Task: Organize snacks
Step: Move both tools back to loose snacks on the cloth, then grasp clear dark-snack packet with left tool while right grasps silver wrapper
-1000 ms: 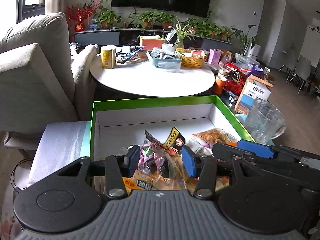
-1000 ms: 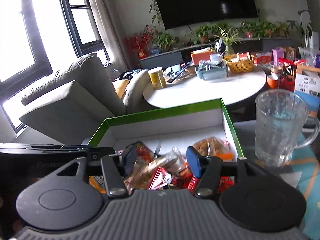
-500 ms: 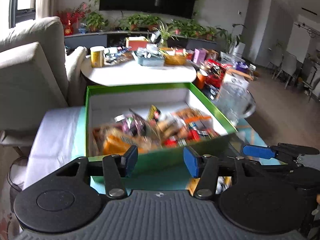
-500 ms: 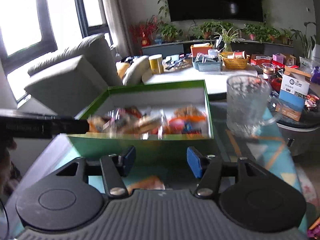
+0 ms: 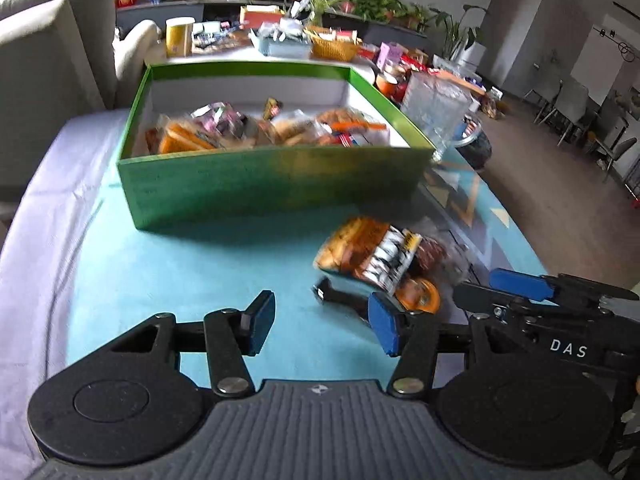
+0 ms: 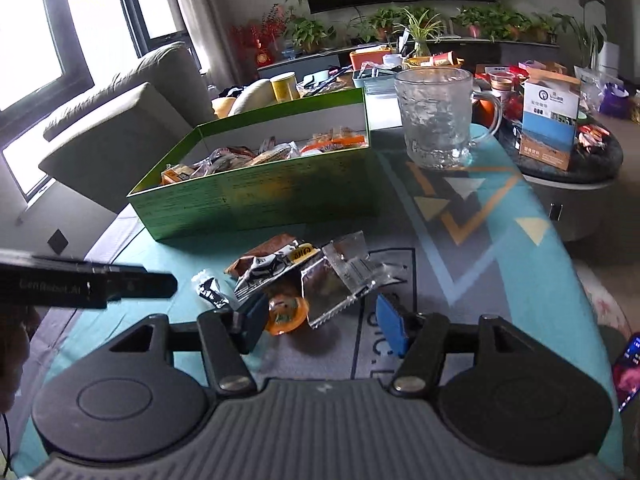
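A green box (image 5: 272, 184) (image 6: 256, 192) holding several snack packets stands on the teal table cover. Nearer than the box lies a small heap of loose snacks: a brown-orange packet (image 5: 360, 252) (image 6: 272, 258), a clear wrapper (image 6: 344, 276), an orange jelly cup (image 5: 420, 298) (image 6: 286, 312) and a small black sachet (image 5: 324, 292) (image 6: 208, 292). My left gripper (image 5: 322, 324) is open and empty, just left of the heap. My right gripper (image 6: 322, 322) is open too, low over the heap, with the jelly cup by its left finger (image 6: 254, 320). Nothing is held.
A glass mug (image 6: 436, 120) (image 5: 436, 112) stands right of the box. Behind is a round white table (image 5: 256, 54) crowded with a can, baskets and plants. A grey sofa (image 6: 120, 120) is at the left. A dark side table (image 6: 576, 168) with a carton stands right.
Both grippers have drawn back from over the box's contents to the near side of the table and come lower. The loose snack heap in front of the box has come into view.
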The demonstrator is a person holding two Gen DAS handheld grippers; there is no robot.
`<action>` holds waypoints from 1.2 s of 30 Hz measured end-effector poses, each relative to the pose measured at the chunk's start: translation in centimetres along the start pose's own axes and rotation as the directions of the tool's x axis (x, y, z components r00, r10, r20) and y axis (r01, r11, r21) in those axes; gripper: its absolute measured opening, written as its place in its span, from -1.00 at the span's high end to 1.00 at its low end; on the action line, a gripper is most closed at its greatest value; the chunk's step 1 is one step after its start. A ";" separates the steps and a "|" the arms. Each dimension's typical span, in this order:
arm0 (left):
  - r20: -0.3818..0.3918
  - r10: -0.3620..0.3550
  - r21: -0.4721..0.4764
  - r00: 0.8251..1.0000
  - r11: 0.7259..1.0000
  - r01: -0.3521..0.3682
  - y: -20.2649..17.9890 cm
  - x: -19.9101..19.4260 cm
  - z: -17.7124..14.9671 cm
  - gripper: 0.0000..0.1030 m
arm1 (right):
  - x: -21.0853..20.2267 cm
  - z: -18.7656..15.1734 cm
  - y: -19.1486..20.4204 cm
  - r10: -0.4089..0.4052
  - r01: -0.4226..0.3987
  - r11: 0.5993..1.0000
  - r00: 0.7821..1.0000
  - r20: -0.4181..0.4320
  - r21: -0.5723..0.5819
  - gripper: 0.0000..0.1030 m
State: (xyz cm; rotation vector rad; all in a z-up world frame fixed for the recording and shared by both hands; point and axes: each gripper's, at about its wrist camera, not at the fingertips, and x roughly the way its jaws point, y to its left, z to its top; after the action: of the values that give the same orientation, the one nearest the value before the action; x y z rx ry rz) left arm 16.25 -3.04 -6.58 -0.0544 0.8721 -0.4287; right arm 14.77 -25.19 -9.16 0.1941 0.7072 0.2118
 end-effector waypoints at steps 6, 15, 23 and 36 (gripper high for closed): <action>0.006 0.063 -0.062 0.998 0.996 -0.063 -1.3 1.0 0.4 0.05 | -0.2 -0.3 -0.7 -0.016 0.016 1.000 1.000 0.016 0.018 -0.12; -0.041 0.063 -0.194 0.997 0.978 -0.070 -2.2 3.2 1.1 0.05 | -0.6 -0.7 -2.1 -0.025 0.024 0.999 0.999 0.021 0.036 -0.12; -0.102 0.137 -0.171 0.985 0.973 -0.153 -3.4 5.4 1.4 -0.07 | -0.4 -1.2 -2.3 -0.012 0.012 0.999 1.000 0.004 0.042 -0.12; -0.136 0.072 0.122 0.988 0.991 -0.056 -2.5 3.4 0.6 0.51 | 0.0 -0.5 -2.4 -0.003 0.003 1.000 1.000 0.022 0.025 -0.12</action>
State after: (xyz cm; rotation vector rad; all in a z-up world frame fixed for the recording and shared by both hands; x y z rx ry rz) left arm 17.78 -6.71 -8.09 0.1131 0.9822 -0.4266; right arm 14.68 -27.42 -10.13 0.2187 0.6881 0.1976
